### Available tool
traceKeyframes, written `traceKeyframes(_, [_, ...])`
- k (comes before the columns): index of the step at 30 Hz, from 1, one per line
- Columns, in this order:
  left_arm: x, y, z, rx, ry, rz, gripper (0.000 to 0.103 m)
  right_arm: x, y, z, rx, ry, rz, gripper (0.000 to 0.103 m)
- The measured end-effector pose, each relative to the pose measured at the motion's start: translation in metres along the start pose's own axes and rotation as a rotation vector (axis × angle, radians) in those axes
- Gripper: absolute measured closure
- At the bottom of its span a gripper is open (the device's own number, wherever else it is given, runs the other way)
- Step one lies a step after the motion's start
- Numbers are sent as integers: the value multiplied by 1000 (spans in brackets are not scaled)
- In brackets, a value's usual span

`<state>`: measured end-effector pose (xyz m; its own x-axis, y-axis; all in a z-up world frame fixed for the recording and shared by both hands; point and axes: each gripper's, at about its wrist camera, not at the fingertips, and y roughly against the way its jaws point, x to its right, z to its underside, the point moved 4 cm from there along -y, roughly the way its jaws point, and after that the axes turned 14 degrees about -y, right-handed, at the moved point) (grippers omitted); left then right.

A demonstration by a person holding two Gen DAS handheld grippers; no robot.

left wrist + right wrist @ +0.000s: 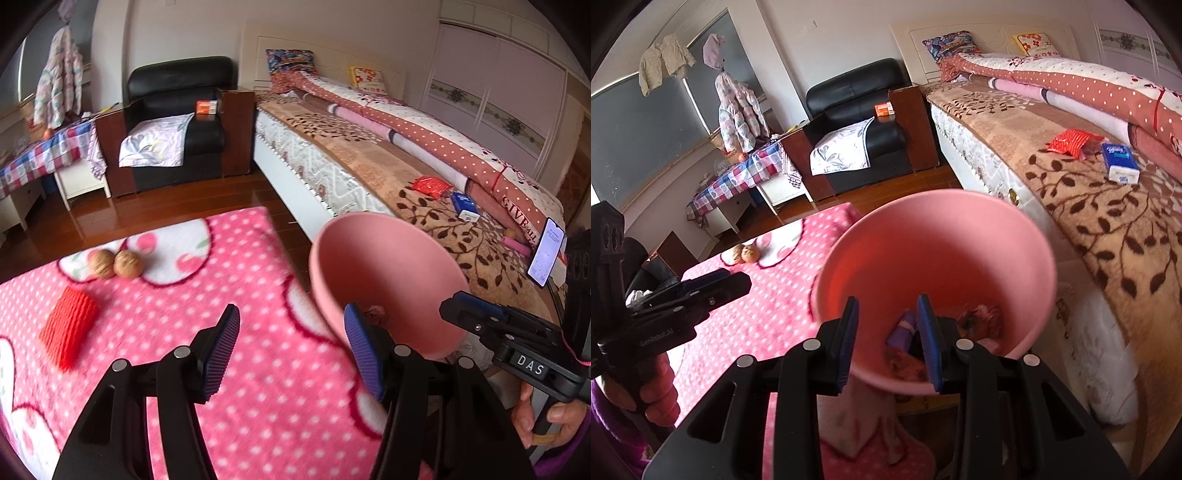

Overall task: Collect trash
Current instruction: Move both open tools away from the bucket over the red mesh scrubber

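I have the pink bin (934, 266) by its near rim, the right gripper (892, 341) narrowed so one finger sits inside the wall and one outside – it looks like thin, light plastic that flexes, so a rim pinch should carry it but may let it swing. Scraps already lie in its bottom. My left gripper (291, 350) hangs wide and empty, the bin just off its right finger. Ahead of the left fingers, on the pink dotted blanket (221, 295) over the tabletop, lie a red foam net (68, 326) – soft, weightless, best pinched mid-body – and two walnuts (116, 263), hard and apt to roll. Beyond the right fingers, a bed (1089, 206)
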<state>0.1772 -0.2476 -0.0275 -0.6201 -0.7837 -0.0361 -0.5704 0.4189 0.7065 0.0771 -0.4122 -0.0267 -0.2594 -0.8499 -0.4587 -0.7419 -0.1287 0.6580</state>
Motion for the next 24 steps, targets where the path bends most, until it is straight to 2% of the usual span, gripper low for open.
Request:
traceKeyframes(3, [-5, 5, 11, -16, 4, -25, 45, -11, -1, 11, 1, -14, 10, 70])
traceKeyframes(7, [-10, 10, 24, -26, 22, -22, 45, -23, -5, 25, -9, -34, 23, 70])
traceKeyframes(14, [-22, 20, 37, -18, 19, -56, 45, -43, -20, 50, 1, -47, 46, 70])
traceKeyframes(24, [-56, 31, 52, -12, 70, -104, 45, -83, -26, 60, 45, 8, 42, 70])
